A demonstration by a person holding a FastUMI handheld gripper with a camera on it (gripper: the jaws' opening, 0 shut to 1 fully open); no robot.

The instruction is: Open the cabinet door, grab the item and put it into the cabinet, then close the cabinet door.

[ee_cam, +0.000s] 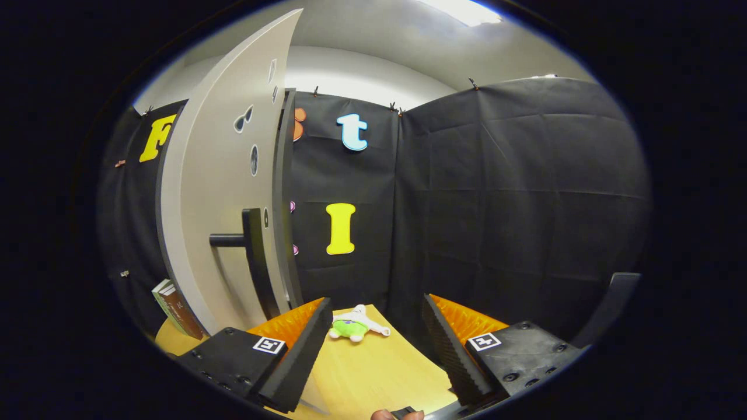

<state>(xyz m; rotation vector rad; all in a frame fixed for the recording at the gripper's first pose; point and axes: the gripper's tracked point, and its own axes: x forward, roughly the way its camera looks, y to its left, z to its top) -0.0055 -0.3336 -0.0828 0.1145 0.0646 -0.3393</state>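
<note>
A tall light-grey cabinet door with a black bar handle stands to the left of my fingers. A thin dark gap shows along its right edge; I cannot tell how far it stands ajar. A small green-and-white plush toy lies on the wooden table, just ahead of my fingers and nearer the left one. My gripper is open, its black and orange fingers wide apart with nothing between them.
A book leans against the cabinet's foot at the left. Black cloth walls close the booth behind and to the right. A dark curved chair-like part stands at the right. A fingertip shows under the gripper.
</note>
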